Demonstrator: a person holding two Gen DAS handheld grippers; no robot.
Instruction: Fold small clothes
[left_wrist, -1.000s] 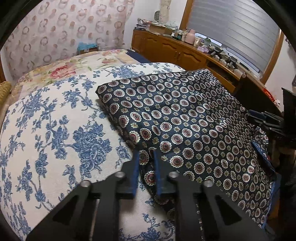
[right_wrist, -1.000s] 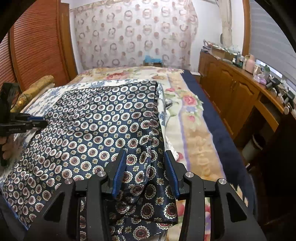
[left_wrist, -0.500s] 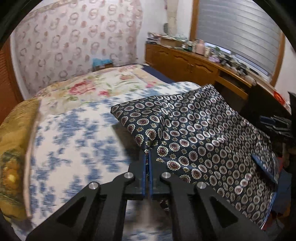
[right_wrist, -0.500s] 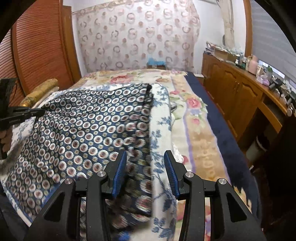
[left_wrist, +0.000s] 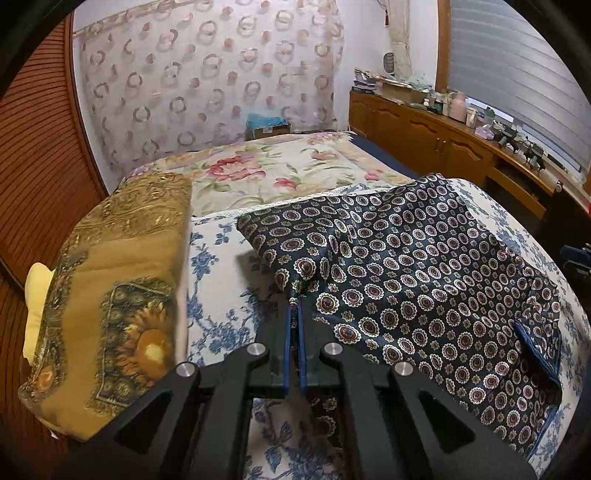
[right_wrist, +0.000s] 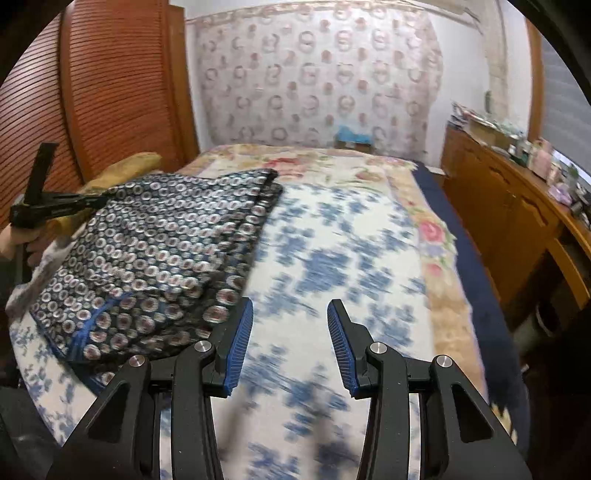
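A dark navy garment with round medallion print (left_wrist: 424, 280) lies spread on the bed, one edge drawn up into a peak. My left gripper (left_wrist: 295, 306) pinches that edge at its tips. Its jaws are opening slightly, but the cloth is still caught between the pads. In the right wrist view the garment (right_wrist: 159, 251) lies to the left, with the left gripper (right_wrist: 62, 206) holding its far corner off the bed. My right gripper (right_wrist: 290, 306) is open over the blue floral sheet (right_wrist: 332, 258), with nothing between its fingers. Its left finger sits just beside the garment's edge.
A golden patterned quilt (left_wrist: 122, 280) lies folded at the bed's left side. A wooden cabinet (right_wrist: 517, 221) with clutter on top runs along the right, with a dark gap between it and the bed. A person's hand (right_wrist: 14, 240) grips the left tool.
The left gripper closed on the garment's edge and pulled it left and up. The garment slid out from between the right fingers, which now hang over the sheet.
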